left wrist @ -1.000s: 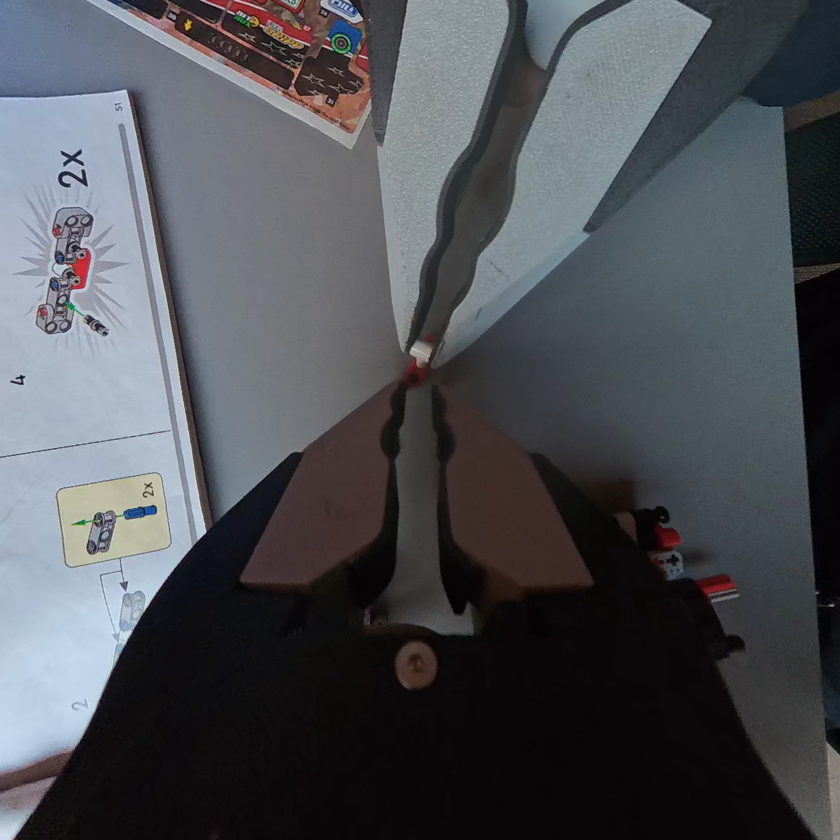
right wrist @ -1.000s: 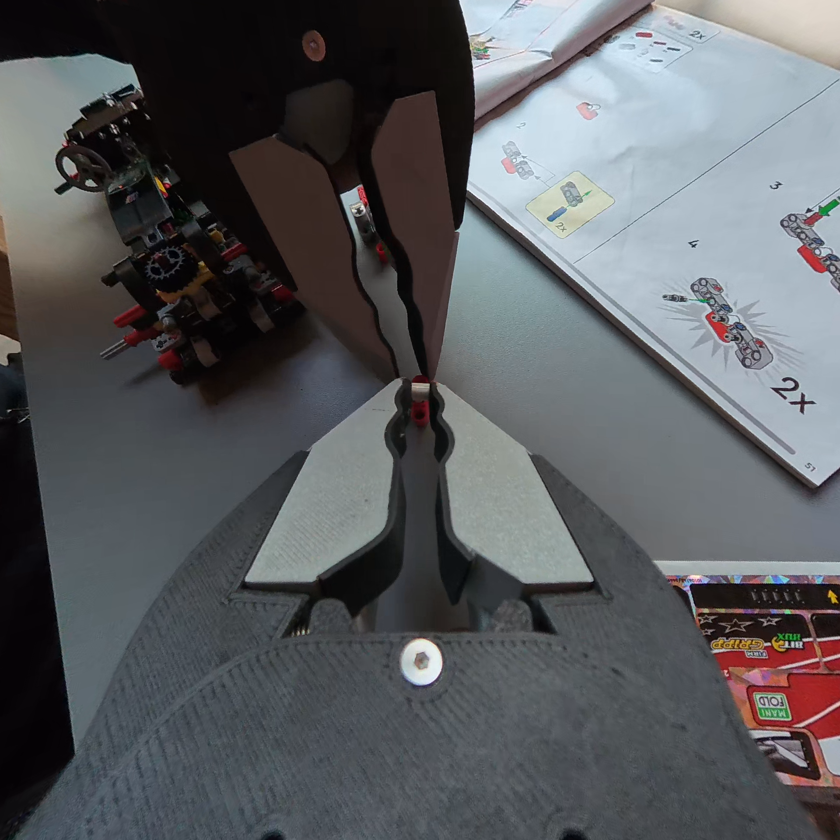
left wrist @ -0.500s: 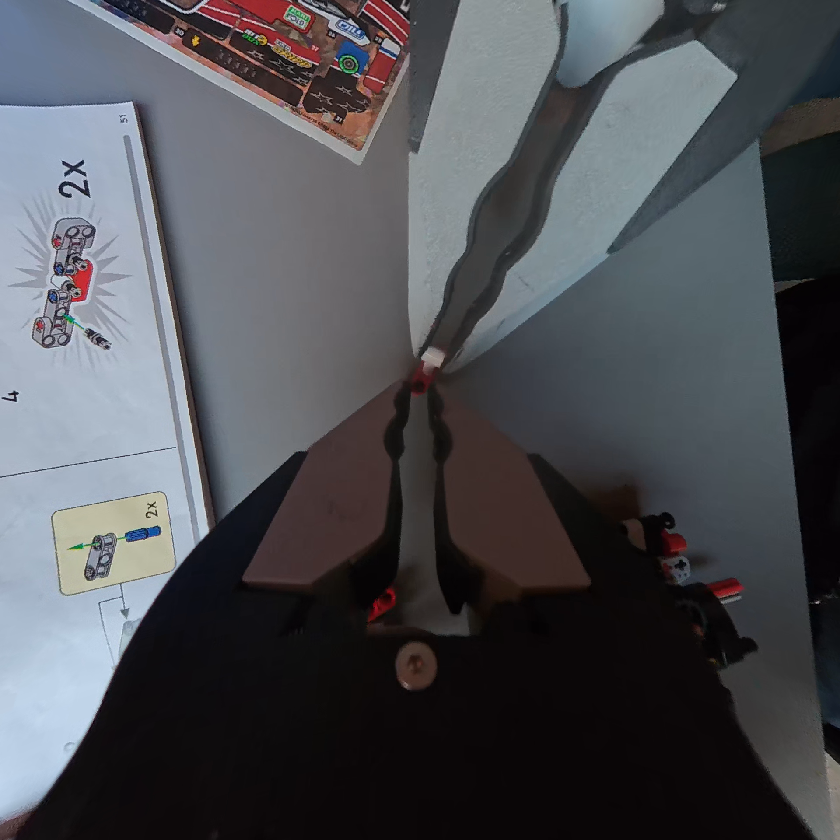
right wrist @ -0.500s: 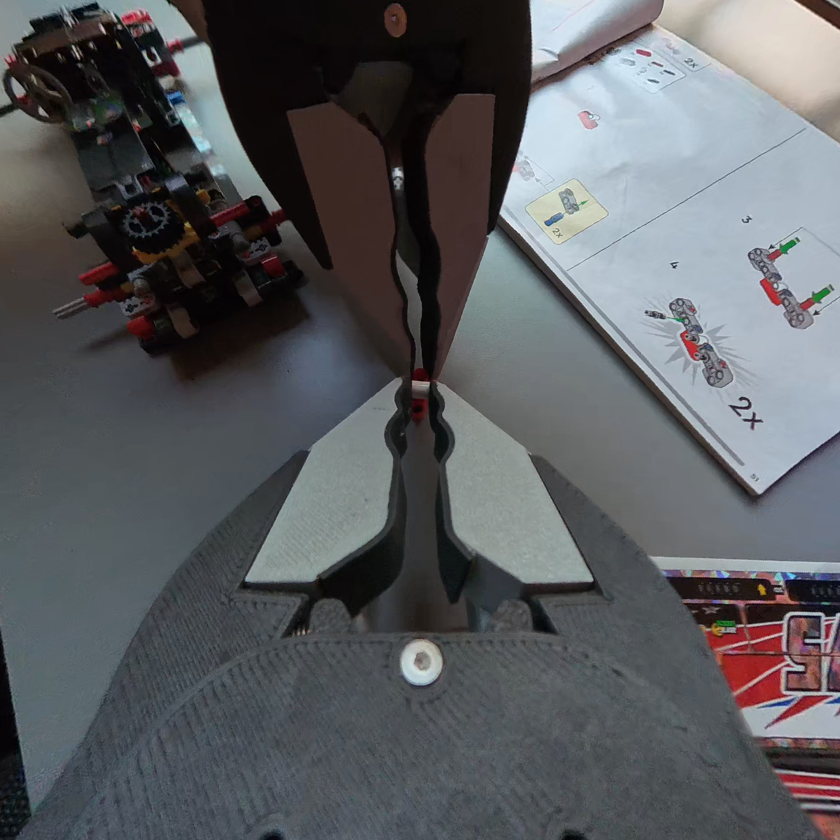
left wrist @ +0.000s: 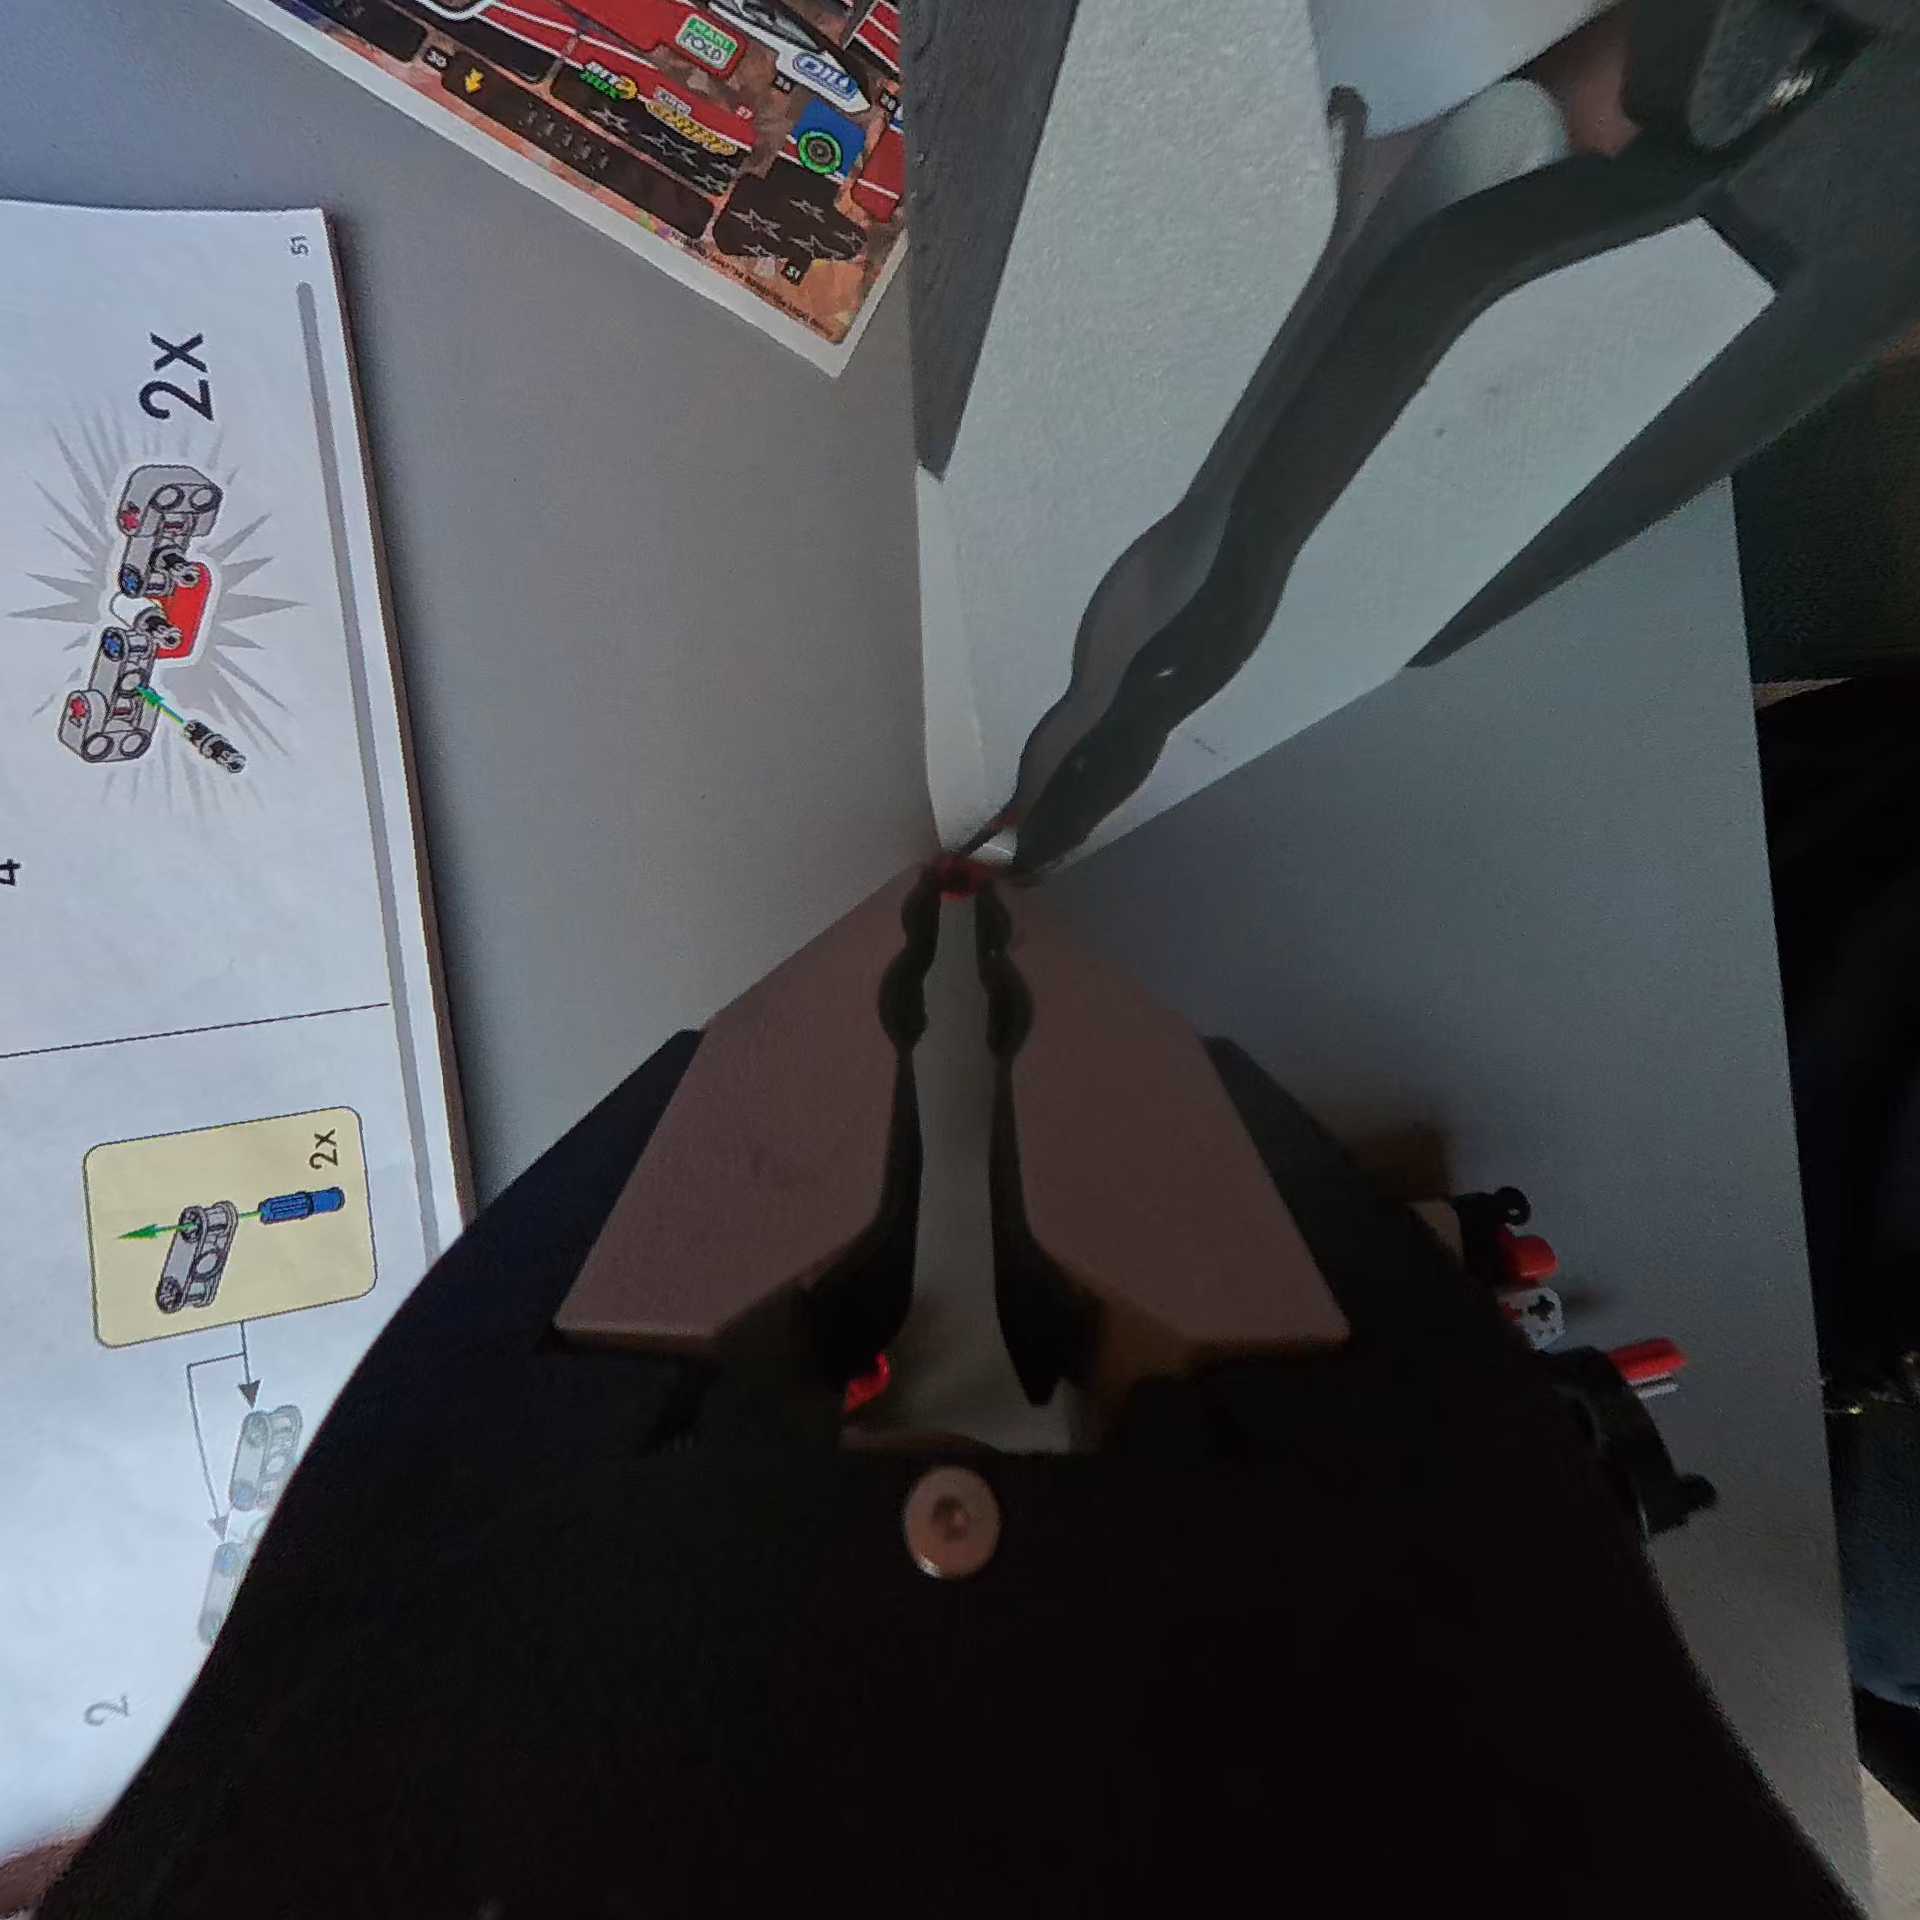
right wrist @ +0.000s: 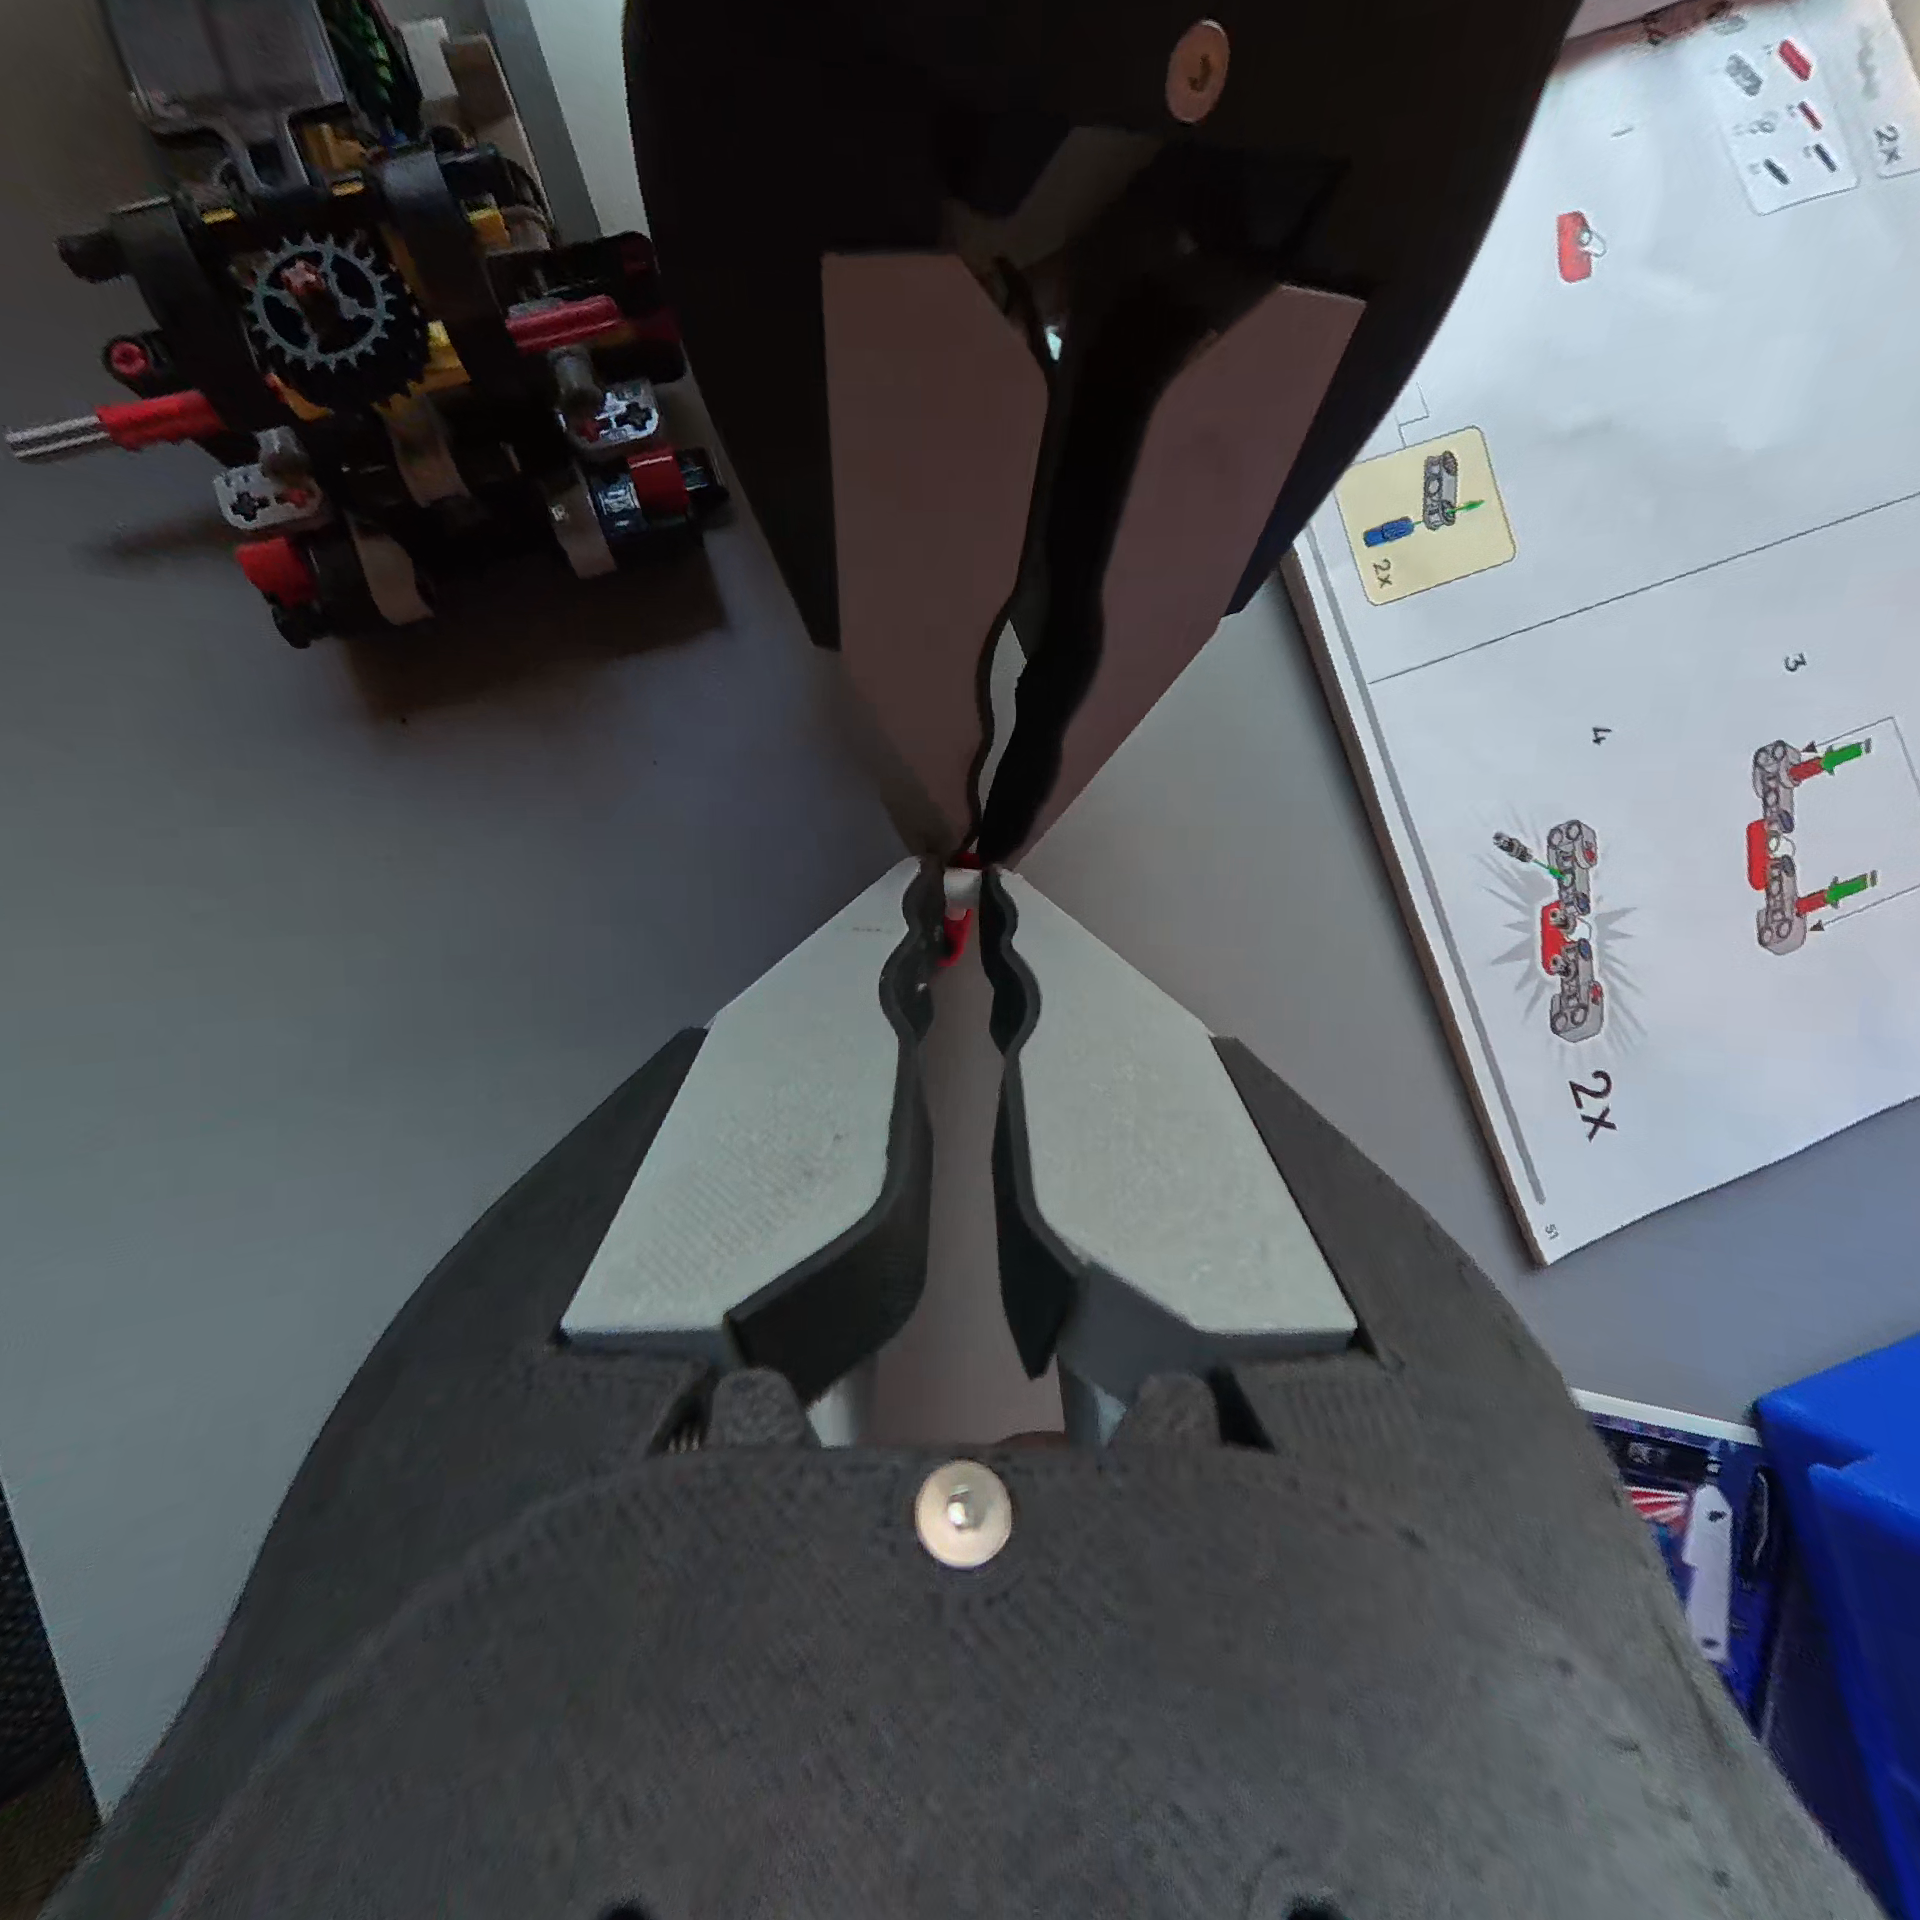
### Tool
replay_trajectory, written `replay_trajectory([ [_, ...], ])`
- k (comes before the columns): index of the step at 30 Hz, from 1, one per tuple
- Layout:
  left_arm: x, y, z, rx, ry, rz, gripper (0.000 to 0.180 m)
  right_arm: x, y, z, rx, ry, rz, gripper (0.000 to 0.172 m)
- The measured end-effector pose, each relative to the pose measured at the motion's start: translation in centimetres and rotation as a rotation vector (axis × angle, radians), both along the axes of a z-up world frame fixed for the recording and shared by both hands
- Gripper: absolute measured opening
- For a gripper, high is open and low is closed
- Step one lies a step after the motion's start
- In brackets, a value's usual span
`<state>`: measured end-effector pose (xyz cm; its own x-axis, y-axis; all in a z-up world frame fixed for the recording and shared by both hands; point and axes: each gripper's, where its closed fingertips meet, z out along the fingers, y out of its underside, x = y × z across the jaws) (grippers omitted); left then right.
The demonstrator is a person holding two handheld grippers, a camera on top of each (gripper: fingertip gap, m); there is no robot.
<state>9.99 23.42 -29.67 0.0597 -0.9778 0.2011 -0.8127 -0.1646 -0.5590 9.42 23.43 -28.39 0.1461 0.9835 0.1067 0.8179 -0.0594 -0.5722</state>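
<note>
Left gripper (left wrist: 958, 883): black body, brown finger plates; tips clenched on a small red plastic pin (left wrist: 956, 879), pads pressing its sides.
Right gripper (right wrist: 961, 891): grey body, pale grey finger plates; tips clamped on a small white plastic bush (right wrist: 961, 889), with a red piece (right wrist: 954, 940) showing just behind it between the fingers.
Meeting point: the two grippers stand tip to tip above the grey tabletop (right wrist: 416, 883); the red pin and the white bush touch end to end.
Printed instruction booklet (right wrist: 1662, 727): lies open on the table, right of the tips in the right wrist view.
Sticker sheet, red and black (left wrist: 665, 135): flat on the table beyond the booklet.
Black, red and yellow brick-built vehicle chassis with a dark gear wheel (right wrist: 384, 416): on the table, left of the tips in the right wrist view, well apart from them.
Blue plastic bin (right wrist: 1849, 1558): lower right corner, right wrist view.
</note>
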Motion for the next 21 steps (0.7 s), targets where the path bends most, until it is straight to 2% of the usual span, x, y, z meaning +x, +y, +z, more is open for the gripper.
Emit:
replay_trajectory([
  [4, 0.4, -0.5, 0.0, 0.003, -0.015, -0.011, 0.003, 0.3, -0.4, 0.1, -0.013, 0.105, -0.029, 0.005],
  [9, 0.5, -0.5, 0.0, 0.009, -0.006, -0.015, 0.003, 0.3, -0.5, 0.1, 0.069, 0.163, -0.053, 0.005],
  [11, 0.5, -0.5, 0.0, 0.007, -0.006, -0.003, 0.004, 0.3, -0.5, 0.2, 0.026, 0.183, -0.083, 0.005],
  [16, 0.5, -0.5, 0.0, 0.025, -0.004, 0.034, 0.004, 0.9, -0.6, 0.4, -0.211, 0.296, -0.194, 0.005],
  [21, 0.6, -0.5, 0.1, -0.002, -0.006, 0.058, 0.004, 1.4, -0.4, 0.8, -0.197, 0.328, -0.228, 0.006],
])
